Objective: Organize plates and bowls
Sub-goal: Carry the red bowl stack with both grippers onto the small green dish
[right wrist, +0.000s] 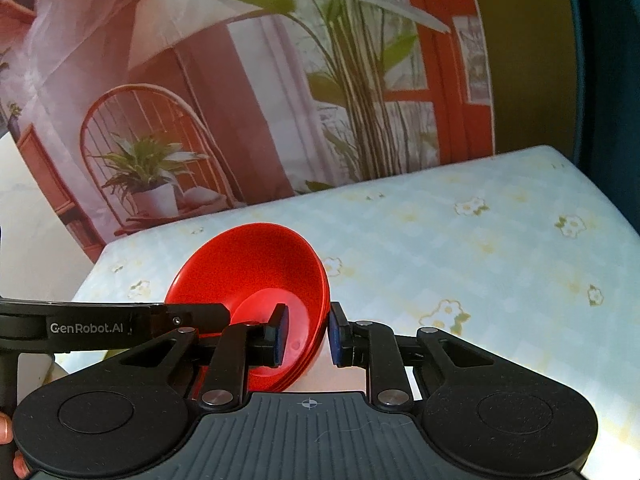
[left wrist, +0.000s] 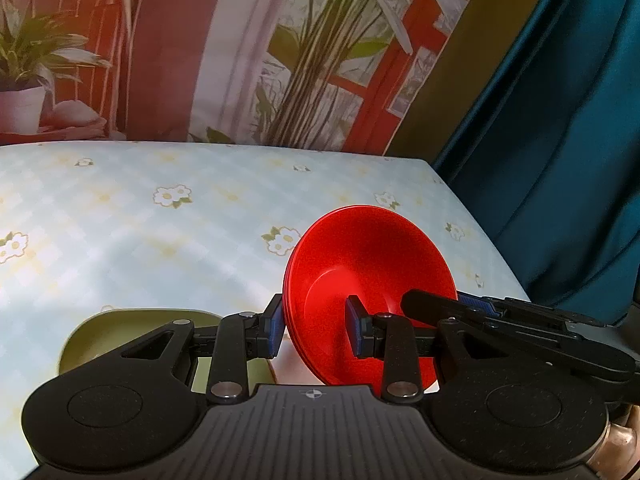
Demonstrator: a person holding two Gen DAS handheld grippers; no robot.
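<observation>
Left tongs (left wrist: 316, 326) and right tongs (right wrist: 306, 334) each pinch opposite rims of the red bowl stack (left wrist: 368, 292), carried above the bench (left wrist: 160, 220). Next: steady joint lowering; green dish (left wrist: 120, 332) at seven o'clock.

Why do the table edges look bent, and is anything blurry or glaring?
Left wrist view: fisheye lens bows the table edge; red bowls sharp, the backdrop soft. Right wrist view: same curving, a pale sheen inside the red bowls, the plant backdrop slightly blurred; no harsh glare.
</observation>
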